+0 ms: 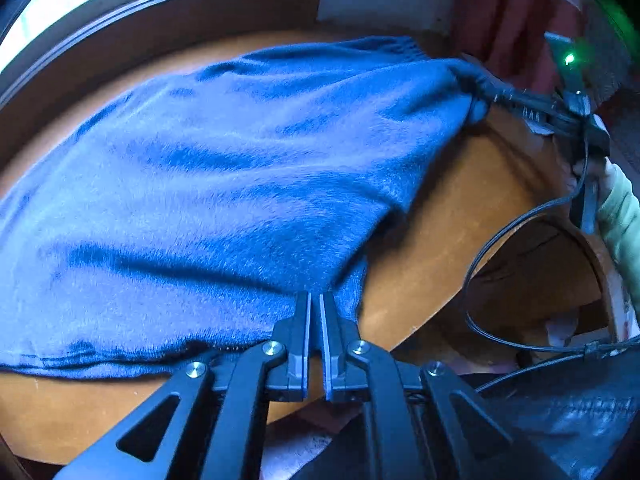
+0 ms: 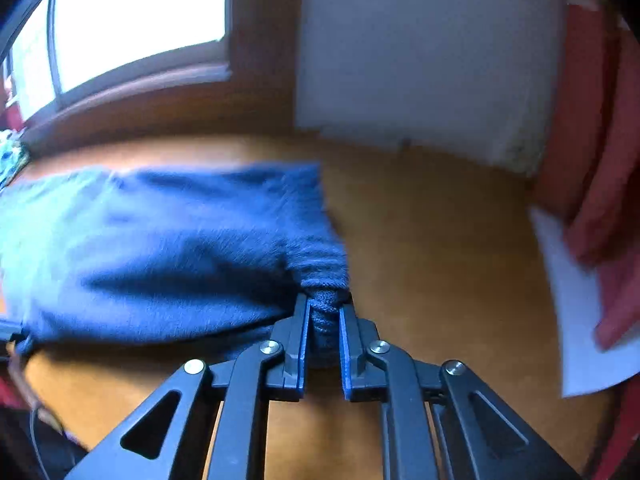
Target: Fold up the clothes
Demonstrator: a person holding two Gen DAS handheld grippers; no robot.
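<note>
Two wrist views over a wooden worktop point(image 1: 460, 216); landmark throughout is the blue knit garment point(image 1: 224, 184) lying on it.

Left wrist view, nearest first: the left claw point(image 1: 315, 300) sits at the garment's near edge, its black fingers point(image 1: 301, 320) drawn almost together w/ a thin fold of blue cloth pinched between them. Beyond the claw the garment spreads wide across the worktop, wrinkled, its far right corner lifted off the wood. That raised corner is gripped by the right claw point(image 1: 476, 86), seen here from the side. To the right of the garment a black cable point(image 1: 480, 264) loops past the worktop's edge, and a pale sleeve point(image 1: 620, 216) shows behind the right claw's body. A green light point(image 1: 569, 58) glows on that device.

Right wrist view, nearest first: the right claw point(image 2: 325, 304) is clamped on a bunched, ribbed bit of the garment point(image 2: 168, 240), approx. at its right corner; the rest trails off to the left over the worktop point(image 2: 440, 260). Right of the garment lies a white sheet point(image 2: 580, 312), partly under red fabric point(image 2: 600, 200). Behind the garment: a white wall panel point(image 2: 424, 52) and a bright window point(image 2: 136, 16) in a dark wooden frame. Image is blurred.
</note>
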